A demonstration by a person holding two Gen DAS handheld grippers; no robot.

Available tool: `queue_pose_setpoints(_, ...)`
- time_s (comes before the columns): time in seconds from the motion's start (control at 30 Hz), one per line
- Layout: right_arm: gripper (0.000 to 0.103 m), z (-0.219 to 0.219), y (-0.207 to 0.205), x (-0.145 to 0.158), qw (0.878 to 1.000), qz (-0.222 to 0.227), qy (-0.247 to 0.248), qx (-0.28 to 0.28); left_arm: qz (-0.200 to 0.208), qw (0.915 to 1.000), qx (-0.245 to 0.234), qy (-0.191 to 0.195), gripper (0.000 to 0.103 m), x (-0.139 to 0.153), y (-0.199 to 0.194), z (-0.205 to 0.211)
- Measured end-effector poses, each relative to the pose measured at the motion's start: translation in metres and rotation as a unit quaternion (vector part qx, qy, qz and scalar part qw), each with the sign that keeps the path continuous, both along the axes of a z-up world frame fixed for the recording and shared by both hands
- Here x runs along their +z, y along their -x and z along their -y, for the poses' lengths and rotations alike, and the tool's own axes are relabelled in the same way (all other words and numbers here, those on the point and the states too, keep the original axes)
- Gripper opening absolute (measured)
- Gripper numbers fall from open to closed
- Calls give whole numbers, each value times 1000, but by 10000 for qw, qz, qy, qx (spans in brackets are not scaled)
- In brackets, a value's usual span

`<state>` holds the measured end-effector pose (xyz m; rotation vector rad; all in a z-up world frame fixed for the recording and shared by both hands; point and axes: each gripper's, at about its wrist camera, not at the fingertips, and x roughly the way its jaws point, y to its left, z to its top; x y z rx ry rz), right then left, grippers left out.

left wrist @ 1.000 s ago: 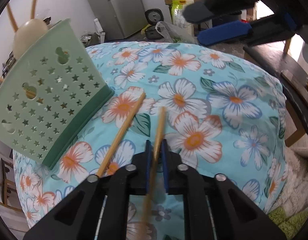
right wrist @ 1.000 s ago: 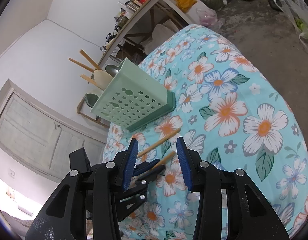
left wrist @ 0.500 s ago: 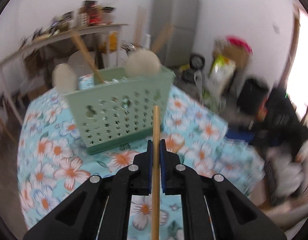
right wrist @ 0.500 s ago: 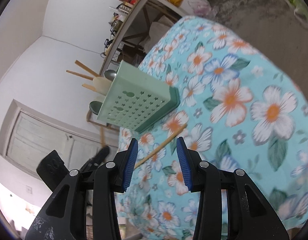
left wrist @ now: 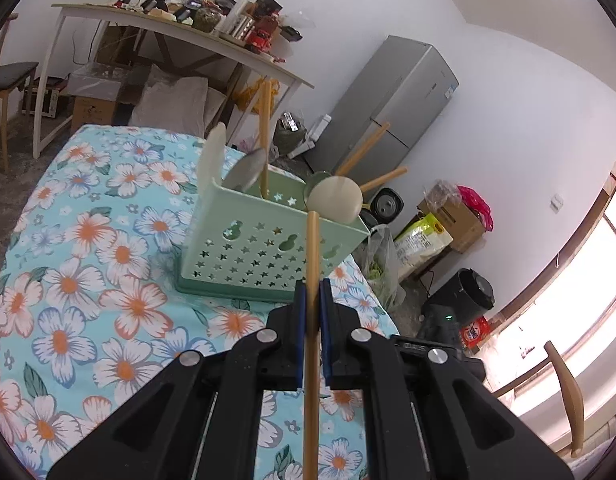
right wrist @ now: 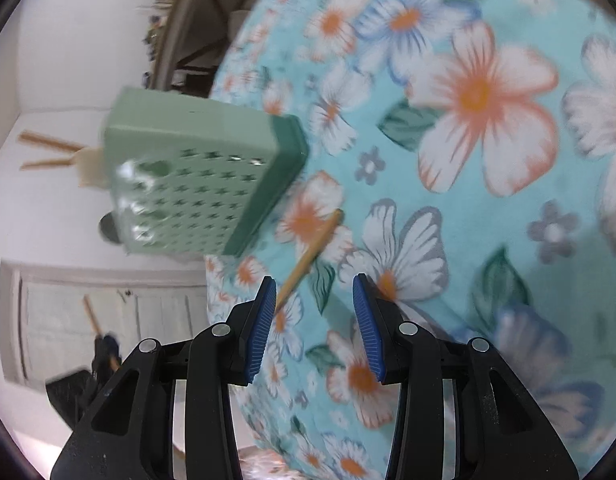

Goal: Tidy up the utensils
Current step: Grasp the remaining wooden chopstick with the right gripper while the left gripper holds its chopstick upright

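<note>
My left gripper (left wrist: 312,292) is shut on a wooden chopstick (left wrist: 312,248) and holds it upright in the air, its tip in front of the green perforated utensil basket (left wrist: 268,252). The basket holds spoons and several wooden chopsticks. My right gripper (right wrist: 314,300) is open and empty, close above the floral tablecloth (right wrist: 468,120). A second chopstick (right wrist: 312,252) lies on the cloth just ahead of its left finger, beside the basket (right wrist: 196,184). The left gripper with its chopstick (right wrist: 104,344) shows at the lower left of the right wrist view.
A table with clutter (left wrist: 180,28) and a grey fridge (left wrist: 384,100) stand behind. Bags, boxes and a black bin (left wrist: 472,292) sit on the floor at the right, and a chair (left wrist: 564,384) stands by the window.
My left gripper lifted its chopstick off the cloth and swung round to face the basket's front. My right gripper came down closer to the cloth and the lying chopstick.
</note>
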<state>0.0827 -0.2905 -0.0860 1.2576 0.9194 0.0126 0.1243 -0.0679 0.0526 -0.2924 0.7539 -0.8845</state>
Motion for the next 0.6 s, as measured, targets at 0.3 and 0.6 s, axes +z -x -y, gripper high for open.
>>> queue_pose_setpoints(0.3,39,0,-23,-4,9986,-110,-148,-503,-61,9999,58,76,6,-7,-2,-7)
queue_pose_setpoints(0.6,12,-2,-35,-6,9959,-228,278,-829,294,9994,156,-118,6,-12,9,1)
